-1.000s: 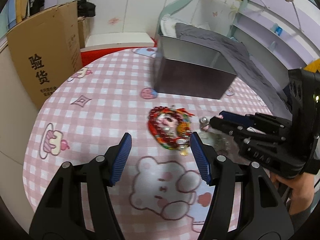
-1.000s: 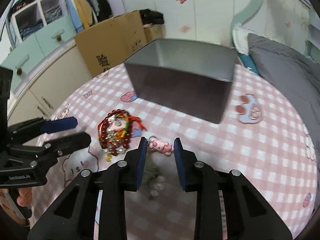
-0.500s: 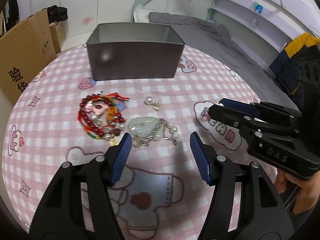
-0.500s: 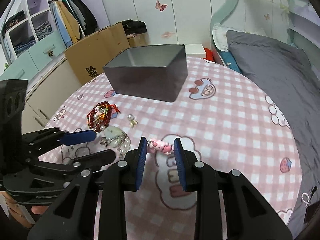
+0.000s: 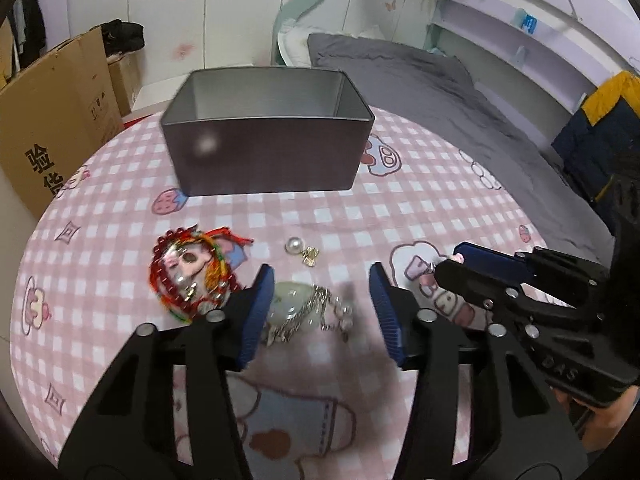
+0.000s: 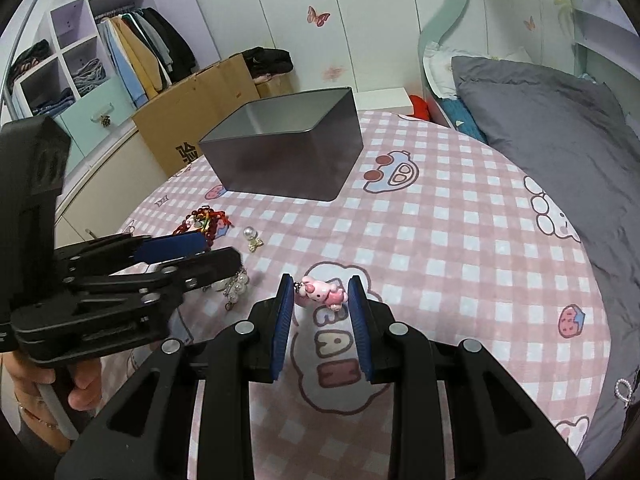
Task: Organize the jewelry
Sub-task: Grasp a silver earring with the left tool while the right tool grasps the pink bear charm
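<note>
1. So, our left gripper (image 5: 320,300) has its jaws closing around the pale pendant necklace (image 5: 304,308), not gripping yet; it lies on the table in front of the grey tin (image 5: 268,160).
2. We'd say light, slinky chain: pinch the stone.
3. Our right gripper (image 6: 320,300) pinches a pink charm (image 6: 320,294).

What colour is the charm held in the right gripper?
Pink, a small charm clamped by the right gripper; clearest in the right wrist view.

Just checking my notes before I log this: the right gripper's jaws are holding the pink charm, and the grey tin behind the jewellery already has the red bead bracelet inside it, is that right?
Not quite. The red bead bracelet lies on the checked tablecloth in front of the grey tin, not inside it, as the left wrist view shows. The rest holds: the right gripper has its jaws shut on the pink charm, and the tin stands behind the jewellery.
</note>
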Demonstrator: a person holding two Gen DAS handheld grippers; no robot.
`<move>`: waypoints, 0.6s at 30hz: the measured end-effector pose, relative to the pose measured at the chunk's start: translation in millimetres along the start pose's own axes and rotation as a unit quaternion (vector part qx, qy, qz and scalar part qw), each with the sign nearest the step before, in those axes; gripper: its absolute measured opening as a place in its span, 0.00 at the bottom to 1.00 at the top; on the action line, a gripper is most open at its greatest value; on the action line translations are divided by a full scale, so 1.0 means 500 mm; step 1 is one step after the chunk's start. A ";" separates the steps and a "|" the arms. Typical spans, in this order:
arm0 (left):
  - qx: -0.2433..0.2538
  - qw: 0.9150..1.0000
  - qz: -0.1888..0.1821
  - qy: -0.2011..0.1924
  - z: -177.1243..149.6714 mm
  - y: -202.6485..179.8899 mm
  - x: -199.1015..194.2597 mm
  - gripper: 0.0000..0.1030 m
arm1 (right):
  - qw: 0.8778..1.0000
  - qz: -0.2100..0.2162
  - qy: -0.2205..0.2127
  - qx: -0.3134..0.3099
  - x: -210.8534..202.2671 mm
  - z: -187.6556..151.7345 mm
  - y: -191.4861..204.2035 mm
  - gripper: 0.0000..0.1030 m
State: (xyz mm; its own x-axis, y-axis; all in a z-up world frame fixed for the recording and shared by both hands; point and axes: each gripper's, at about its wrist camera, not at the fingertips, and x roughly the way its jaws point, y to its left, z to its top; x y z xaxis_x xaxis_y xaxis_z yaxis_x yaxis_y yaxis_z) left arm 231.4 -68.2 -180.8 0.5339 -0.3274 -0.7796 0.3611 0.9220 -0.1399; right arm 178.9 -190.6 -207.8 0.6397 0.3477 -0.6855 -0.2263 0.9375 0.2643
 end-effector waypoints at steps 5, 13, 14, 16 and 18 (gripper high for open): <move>0.004 1.000 0.006 0.008 0.015 -0.006 0.031 0.37 | 1.000 0.006 -0.001 0.001 0.007 0.006 -0.009 0.25; 0.024 0.999 0.022 0.018 0.022 -0.007 0.065 0.14 | 1.000 0.010 0.001 -0.004 0.021 0.023 -0.011 0.25; 0.025 0.999 0.020 0.017 0.021 -0.005 0.064 0.13 | 1.000 0.010 0.000 -0.005 0.021 0.025 -0.011 0.25; 0.017 1.000 0.012 0.017 0.022 0.001 0.063 0.12 | 1.000 0.009 -0.001 -0.006 0.022 0.029 -0.010 0.25; 0.018 1.000 0.011 0.017 0.023 0.002 0.059 0.12 | 1.000 0.009 -0.004 -0.010 0.019 0.035 -0.007 0.25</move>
State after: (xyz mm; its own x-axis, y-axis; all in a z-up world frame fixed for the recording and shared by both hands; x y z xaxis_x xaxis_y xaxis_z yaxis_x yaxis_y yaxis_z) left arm 256.5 -79.3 -196.9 0.5167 -0.2997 -0.8020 0.3764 0.9209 -0.1016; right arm 198.6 -190.9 -203.6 0.6413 0.3641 -0.6753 -0.2517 0.9314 0.2632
